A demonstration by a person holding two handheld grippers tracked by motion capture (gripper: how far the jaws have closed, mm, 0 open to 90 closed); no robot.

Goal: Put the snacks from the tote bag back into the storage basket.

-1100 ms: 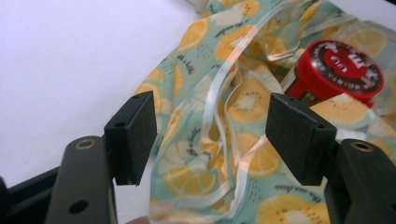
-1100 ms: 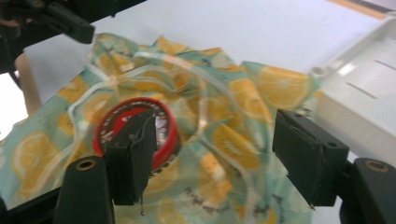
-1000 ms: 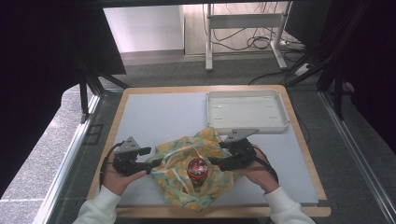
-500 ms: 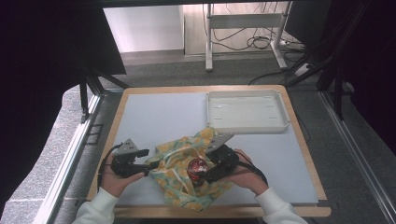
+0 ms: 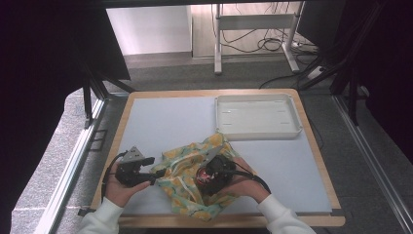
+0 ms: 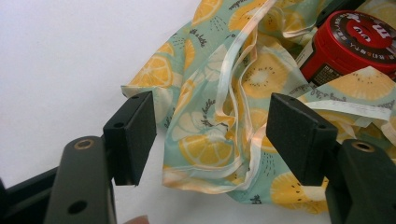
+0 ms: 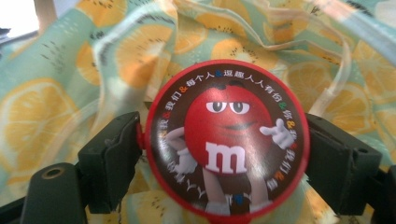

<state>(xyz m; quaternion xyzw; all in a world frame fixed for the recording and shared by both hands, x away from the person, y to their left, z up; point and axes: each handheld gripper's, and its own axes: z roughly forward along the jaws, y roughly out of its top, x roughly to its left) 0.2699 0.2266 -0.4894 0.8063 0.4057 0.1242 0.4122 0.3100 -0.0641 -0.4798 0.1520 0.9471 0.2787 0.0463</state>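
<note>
Fabric drawstring bag (image 5: pixel 195 175), pale green with orange-and-yellow citrus slices, lies crumpled on the pale blue table mat (image 5: pixel 160 122) near the front edge. White cords run across its folds.

Round red tin (image 7: pixel 226 140) with a red cartoon candy figure on its lid sits on the bag, towards its right half; high view shows it as a red spot (image 5: pixel 203 174) under the right hand.

Right gripper (image 7: pixel 224 154): jaws have just been opening and stand wide, one on each side of the tin's lid. Left pad is at the rim, right pad close beside it; cannot tell whether either presses. Tin lies between them, lid towards the camera.

Left gripper (image 6: pixel 210 133): jaws wide apart, both pads clear of the cloth. The bag's left edge, with its folded hem and cord, lies between and beyond them; nothing gripped. In the high view it (image 5: pixel 146 168) sits at the bag's left edge.

White rectangular plastic tray (image 5: pixel 257 117) stands at the far right of the mat, apart from the bag.
</note>
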